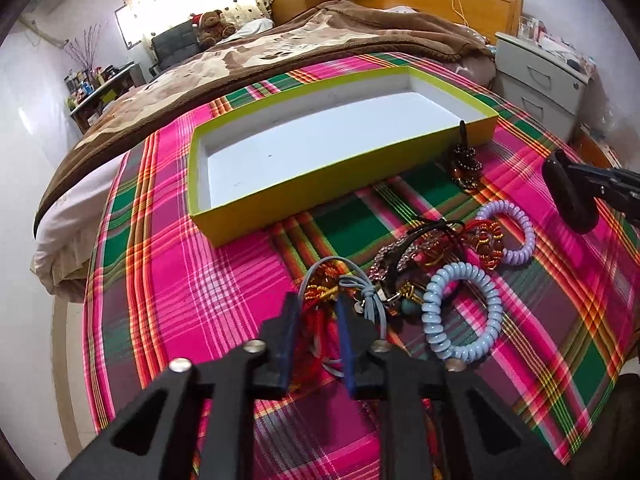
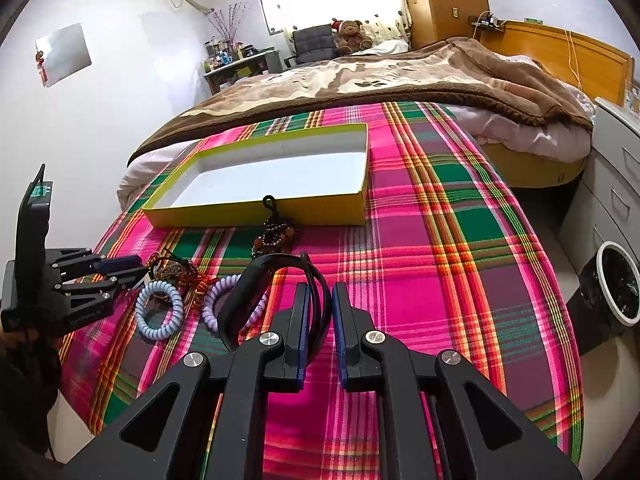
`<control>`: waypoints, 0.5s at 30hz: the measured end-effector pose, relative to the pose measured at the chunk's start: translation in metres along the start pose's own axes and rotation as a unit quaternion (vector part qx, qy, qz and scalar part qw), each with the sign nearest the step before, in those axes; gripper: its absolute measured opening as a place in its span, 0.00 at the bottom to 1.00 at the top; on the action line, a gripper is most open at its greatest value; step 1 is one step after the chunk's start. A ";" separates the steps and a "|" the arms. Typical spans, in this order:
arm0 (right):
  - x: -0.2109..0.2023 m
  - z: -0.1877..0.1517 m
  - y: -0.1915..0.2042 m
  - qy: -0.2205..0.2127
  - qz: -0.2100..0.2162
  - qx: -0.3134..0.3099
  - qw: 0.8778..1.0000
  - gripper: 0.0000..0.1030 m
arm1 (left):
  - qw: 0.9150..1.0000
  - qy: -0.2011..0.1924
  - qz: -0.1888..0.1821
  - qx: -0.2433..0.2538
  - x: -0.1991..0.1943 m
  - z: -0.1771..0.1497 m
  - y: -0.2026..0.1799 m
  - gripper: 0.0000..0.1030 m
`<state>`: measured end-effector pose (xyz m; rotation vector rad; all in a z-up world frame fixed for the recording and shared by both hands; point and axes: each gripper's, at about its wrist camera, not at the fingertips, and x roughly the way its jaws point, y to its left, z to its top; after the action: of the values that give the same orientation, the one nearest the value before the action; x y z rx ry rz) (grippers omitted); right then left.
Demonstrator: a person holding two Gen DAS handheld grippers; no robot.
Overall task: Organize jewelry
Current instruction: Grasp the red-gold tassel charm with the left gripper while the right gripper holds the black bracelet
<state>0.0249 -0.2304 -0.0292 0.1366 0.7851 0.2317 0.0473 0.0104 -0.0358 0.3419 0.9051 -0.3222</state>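
Observation:
A yellow box (image 1: pixel 280 196) with a white empty inside sits on the plaid cloth; it also shows in the right wrist view (image 2: pixel 256 214). My left gripper (image 1: pixel 318 304) is low over a jewelry pile, its fingers around red cord and a grey string (image 1: pixel 360 284), with a gap between them. A blue coil bracelet (image 1: pixel 464 312), a purple coil bracelet (image 1: pixel 516 236) and a dark bead piece (image 1: pixel 466 164) lie nearby. My right gripper (image 2: pixel 320 300) is shut on a black band (image 2: pixel 256 284) that loops up to the left.
The plaid cloth (image 2: pixel 440 240) covers a round table. A bed with a brown blanket (image 2: pixel 380 76) lies behind. A white drawer unit (image 2: pixel 612 184) and a bin (image 2: pixel 616 284) stand at the right.

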 end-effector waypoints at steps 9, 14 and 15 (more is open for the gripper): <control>0.001 -0.001 -0.004 0.001 0.000 0.008 1.000 0.12 | 1.000 0.000 -0.016 -0.017 0.000 0.005 0.003 0.06; 0.001 -0.001 -0.004 -0.001 0.001 0.008 1.000 0.12 | 0.998 -0.022 -0.031 -0.043 -0.016 0.000 0.008 0.06; 0.000 -0.001 -0.004 -0.002 0.001 0.008 1.000 0.12 | 0.998 -0.022 -0.039 -0.047 -0.019 -0.002 0.009 0.06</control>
<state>0.0248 -0.2342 -0.0307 0.1535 0.7824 0.2277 0.0389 0.0213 -0.0203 0.2131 0.8889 -0.3557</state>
